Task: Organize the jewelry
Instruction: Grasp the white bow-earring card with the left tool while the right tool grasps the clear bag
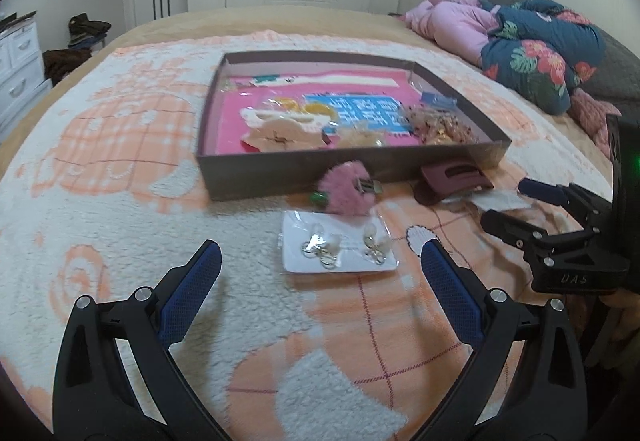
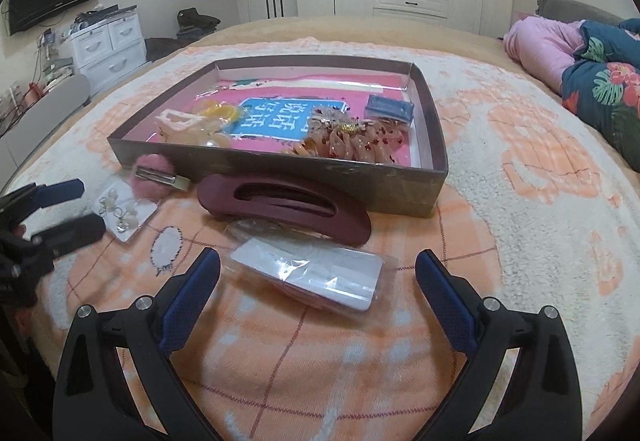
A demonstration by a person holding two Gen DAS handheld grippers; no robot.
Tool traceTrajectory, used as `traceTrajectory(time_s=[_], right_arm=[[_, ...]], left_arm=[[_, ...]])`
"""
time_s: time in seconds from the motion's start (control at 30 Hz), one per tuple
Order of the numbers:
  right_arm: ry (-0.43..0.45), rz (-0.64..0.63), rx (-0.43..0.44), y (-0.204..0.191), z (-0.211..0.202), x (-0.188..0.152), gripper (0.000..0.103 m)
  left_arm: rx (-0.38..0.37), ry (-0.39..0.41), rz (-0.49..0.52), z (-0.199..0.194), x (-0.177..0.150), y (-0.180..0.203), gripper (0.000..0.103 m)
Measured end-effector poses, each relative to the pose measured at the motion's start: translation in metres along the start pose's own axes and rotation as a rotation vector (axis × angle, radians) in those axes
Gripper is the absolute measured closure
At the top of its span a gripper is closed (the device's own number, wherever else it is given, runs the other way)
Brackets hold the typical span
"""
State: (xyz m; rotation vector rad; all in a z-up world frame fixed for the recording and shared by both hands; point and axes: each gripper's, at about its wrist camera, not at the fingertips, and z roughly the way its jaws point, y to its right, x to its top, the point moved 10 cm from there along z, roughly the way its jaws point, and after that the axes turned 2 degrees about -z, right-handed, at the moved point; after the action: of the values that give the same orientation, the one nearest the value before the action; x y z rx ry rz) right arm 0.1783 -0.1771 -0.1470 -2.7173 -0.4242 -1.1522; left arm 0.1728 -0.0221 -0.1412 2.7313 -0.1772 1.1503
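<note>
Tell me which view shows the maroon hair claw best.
The right wrist view: the claw lies whole and near, just in front of the box, slot visible. The left wrist view shows it smaller, toward the right, only partly readable.

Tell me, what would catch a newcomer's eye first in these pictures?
Probably the shallow box in the middle of the bed, its bright pink and blue lining strewn with hair clips and trinkets. Just before its near wall lie a big maroon claw clip and a fluffy pink clip. Nearer still, each open gripper faces a packet: the left gripper an earring card, the right gripper a clear-wrapped white card.
</note>
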Motion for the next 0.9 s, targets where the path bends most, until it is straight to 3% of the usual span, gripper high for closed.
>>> traceTrajectory(time_s=[0.1,0.23,0.4,0.67,0.9], right_arm=[[-0.008,0.021,0.013,0.003,0.003,-0.001,0.009],[-0.015,0.035,0.024,0.006,0.005,-0.002,0.025],[-0.005,0.037,0.036,0.007,0.003,-0.001,0.029],[-0.002,0.033,0.051,0.008,-0.006,-0.005,0.031],[0.013,0.02,0.077,0.001,-0.02,-0.004,0.031]], left_arm=[[0.008,-0.013,0.013,0.009,-0.001,0.003,0.011],[0.016,-0.024,0.025,0.02,0.001,0.006,0.011],[0.025,-0.039,0.03,0.029,0.003,0.008,0.012],[0.027,-0.046,0.038,0.026,0.0,0.005,0.047],[-0.013,-0.042,-0.001,0.016,-0.002,0.001,0.051]])
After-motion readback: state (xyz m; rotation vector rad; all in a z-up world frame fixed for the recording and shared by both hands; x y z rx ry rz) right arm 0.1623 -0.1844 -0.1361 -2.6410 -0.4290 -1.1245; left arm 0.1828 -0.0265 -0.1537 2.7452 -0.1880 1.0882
